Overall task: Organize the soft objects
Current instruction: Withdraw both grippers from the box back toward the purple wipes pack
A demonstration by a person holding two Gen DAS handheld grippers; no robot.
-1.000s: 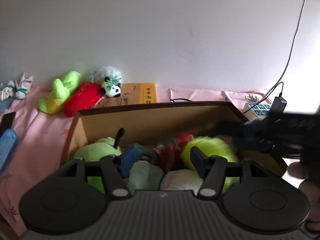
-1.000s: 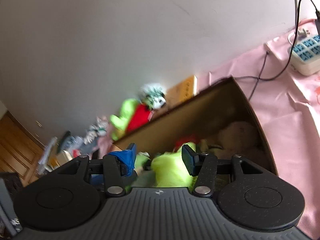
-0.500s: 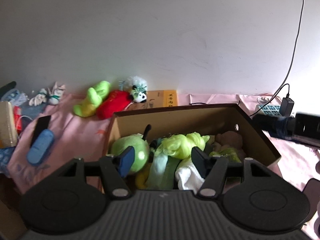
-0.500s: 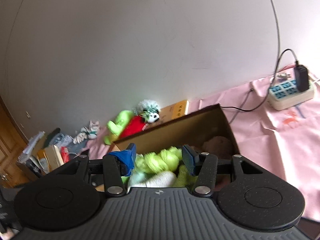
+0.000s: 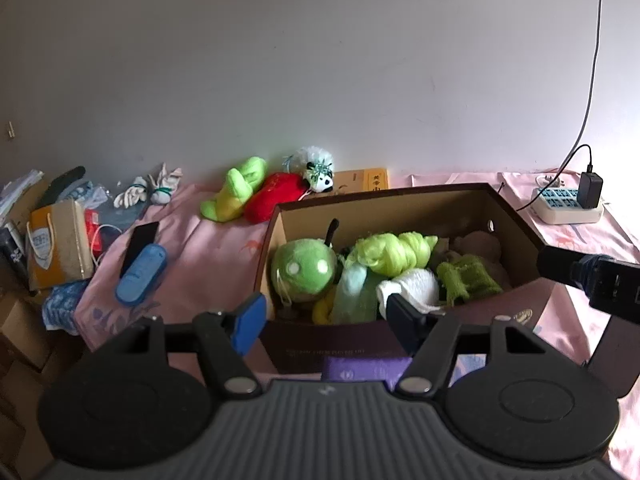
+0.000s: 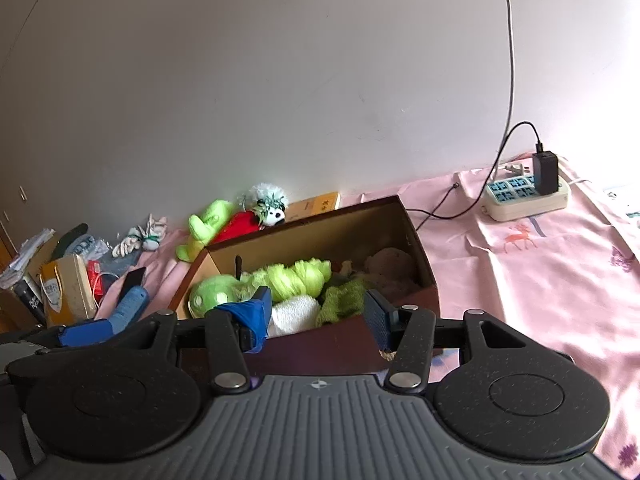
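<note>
**A:** What is nearest?

**B:** Two sets of tongs. The left tongs (image 5: pixel 324 316) have just been opening and stand wide, with nothing between them. The right tongs (image 6: pixel 318 316) are partly open and also hold nothing. Both hang just short of the near wall of a box (image 5: pixel 516 216).

**A:** What does the box stand on?

**B:** A surface under a pink cloth (image 6: pixel 540 272) printed with small deer; I cannot tell if it is a table or a bed. A plain white wall (image 5: pixel 320 60) runs behind it.

**A:** And the soft things?

**B:** Most are packed in the open brown cardboard box: a round green plush (image 5: pixel 304 270) with white dots at the left, a twist of lime yarn (image 5: pixel 390 252) in the middle, a white roll (image 5: pixel 416 286) in front, a moss-green cloth (image 5: pixel 466 280) to the right, a brown plush (image 6: pixel 390 266) at the back.

**A:** Anything outside?

**B:** Beyond the box, by the wall, lie a lime plush (image 5: pixel 236 192), a red one (image 5: pixel 276 196) and a small panda (image 5: pixel 320 168). Far right sits a power strip (image 6: pixel 524 196) with a black charger plugged in.
</note>
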